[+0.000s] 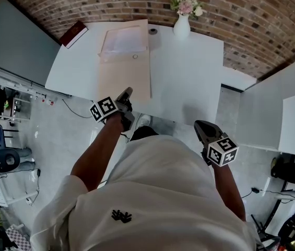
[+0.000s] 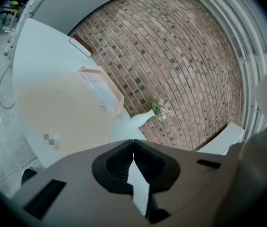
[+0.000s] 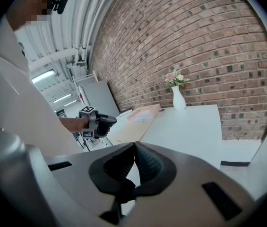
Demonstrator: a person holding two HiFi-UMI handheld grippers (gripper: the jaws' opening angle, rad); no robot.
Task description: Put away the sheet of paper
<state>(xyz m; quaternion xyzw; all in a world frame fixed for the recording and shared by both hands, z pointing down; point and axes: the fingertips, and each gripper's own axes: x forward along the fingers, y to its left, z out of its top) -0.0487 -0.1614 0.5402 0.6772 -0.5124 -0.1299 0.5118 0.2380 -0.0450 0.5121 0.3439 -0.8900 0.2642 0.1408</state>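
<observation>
A white sheet of paper [image 1: 123,40] lies at the far end of a long tan folder [image 1: 124,80] on the white table [image 1: 189,72]. A small round clasp [image 1: 134,57] sits just below the sheet. My left gripper [image 1: 128,93] hovers over the folder's near edge, jaws shut with nothing in them. In the left gripper view the shut tips [image 2: 133,141] point across the folder [image 2: 53,110] toward the sheet [image 2: 98,85]. My right gripper [image 1: 199,124] hangs off the table's front edge, also shut and empty; its tips [image 3: 134,144] face the table [image 3: 190,122], with the left gripper [image 3: 106,121] at the left.
A white vase of flowers [image 1: 181,24] stands at the table's far edge, a small round object [image 1: 153,31] beside it. A dark red book [image 1: 73,34] lies at the far left corner. A brick wall runs behind the table. Grey panels stand left and right.
</observation>
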